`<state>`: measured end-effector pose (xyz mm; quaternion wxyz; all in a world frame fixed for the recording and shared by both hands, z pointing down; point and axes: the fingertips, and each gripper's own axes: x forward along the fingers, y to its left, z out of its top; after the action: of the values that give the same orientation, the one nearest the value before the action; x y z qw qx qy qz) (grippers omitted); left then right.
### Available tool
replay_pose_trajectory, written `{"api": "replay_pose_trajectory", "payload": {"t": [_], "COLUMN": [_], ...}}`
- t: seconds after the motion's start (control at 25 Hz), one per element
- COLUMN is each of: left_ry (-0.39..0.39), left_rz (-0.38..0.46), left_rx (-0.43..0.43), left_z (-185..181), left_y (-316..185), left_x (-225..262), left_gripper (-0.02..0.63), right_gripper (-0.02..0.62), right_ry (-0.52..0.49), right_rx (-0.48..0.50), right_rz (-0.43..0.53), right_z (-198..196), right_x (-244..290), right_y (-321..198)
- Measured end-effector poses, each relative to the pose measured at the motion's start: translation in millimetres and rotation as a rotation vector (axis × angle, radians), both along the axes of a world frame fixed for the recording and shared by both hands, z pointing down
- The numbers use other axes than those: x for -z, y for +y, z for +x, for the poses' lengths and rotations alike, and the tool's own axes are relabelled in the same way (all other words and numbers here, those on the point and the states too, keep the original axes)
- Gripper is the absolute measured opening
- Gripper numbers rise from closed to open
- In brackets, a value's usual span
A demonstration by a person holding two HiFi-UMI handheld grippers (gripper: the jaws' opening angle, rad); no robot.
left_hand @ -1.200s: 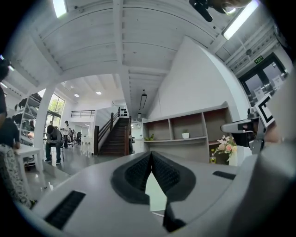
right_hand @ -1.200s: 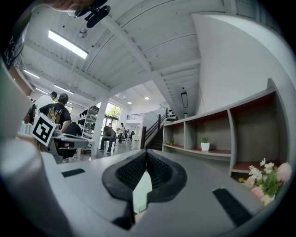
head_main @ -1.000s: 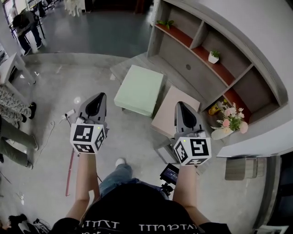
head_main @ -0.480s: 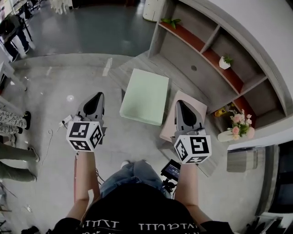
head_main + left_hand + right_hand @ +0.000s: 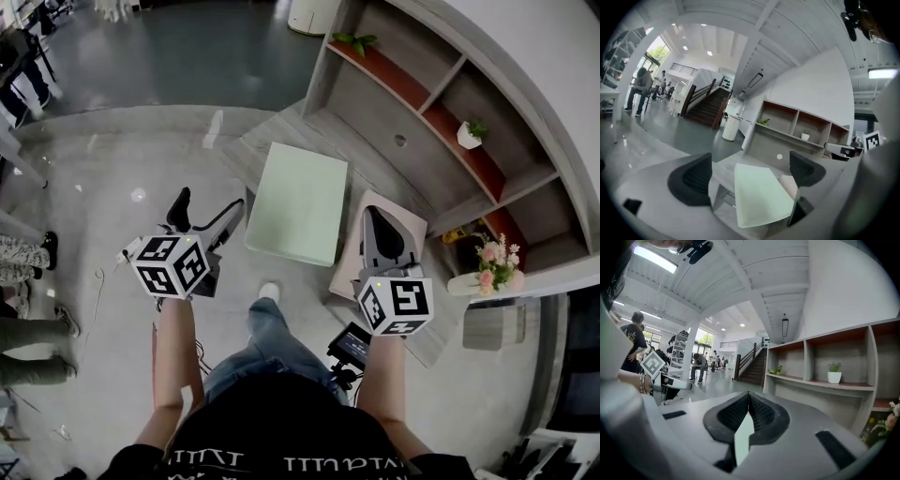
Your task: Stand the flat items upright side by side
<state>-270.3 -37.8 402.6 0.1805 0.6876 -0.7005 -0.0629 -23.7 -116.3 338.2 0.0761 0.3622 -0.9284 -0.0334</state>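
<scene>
No flat items show in any view. My left gripper [image 5: 206,212] hangs over the grey floor left of a pale green block [image 5: 298,202]. Its jaws are opening and stand wide apart with nothing between them. In the left gripper view the two dark fingers [image 5: 691,180] frame the green block [image 5: 759,194], which lies well beyond them. My right gripper [image 5: 377,225] is shut and empty above a pink block [image 5: 398,220]. In the right gripper view its pads [image 5: 761,413] meet at a thin seam.
A curved open shelf unit [image 5: 441,122] runs along the right, with a small potted plant [image 5: 469,134] on a red board and a green plant [image 5: 352,40] further back. A vase of flowers [image 5: 492,267] stands low right. People's legs [image 5: 19,248] show far left.
The left gripper's jaws have gone from shut to wide apart. The green and pink blocks and the shelf have drifted nearer as the person steps forward. The right gripper stays shut.
</scene>
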Motion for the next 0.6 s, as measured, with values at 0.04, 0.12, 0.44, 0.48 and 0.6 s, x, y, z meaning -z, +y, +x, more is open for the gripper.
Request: {"api": "replay_pose_trajectory", "payload": {"t": [0.04, 0.12, 0.44, 0.48, 0.6], "left_ry": [0.018, 0.039, 0.088, 0.122, 0.253], "left_rz": [-0.016, -0.059, -0.280, -0.305, -0.395], "left_rx": [-0.023, -0.081, -0.306, -0.326, -0.375], "left_z": [0, 1, 5, 4, 5], "left_y": [-7, -23, -94, -101, -114], "left_x": [-5, -20, -97, -108, -148], "left_gripper": [0.506, 0.506, 0.502, 0.501, 0.492], "right_gripper": [0.015, 0.015, 0.015, 0.015, 0.015], "right_ry": [0.001, -0.002, 0.002, 0.004, 0.003], "right_rx": [-0.005, -0.018, -0.055, -0.059, -0.081], "right_rz": [-0.004, -0.018, -0.112, -0.123, -0.170], "right_z": [-1, -3, -21, -23, -26], "right_x": [-2, -7, -43, -48, -65], "right_y": [-6, -19, -82, -90, -111]}}
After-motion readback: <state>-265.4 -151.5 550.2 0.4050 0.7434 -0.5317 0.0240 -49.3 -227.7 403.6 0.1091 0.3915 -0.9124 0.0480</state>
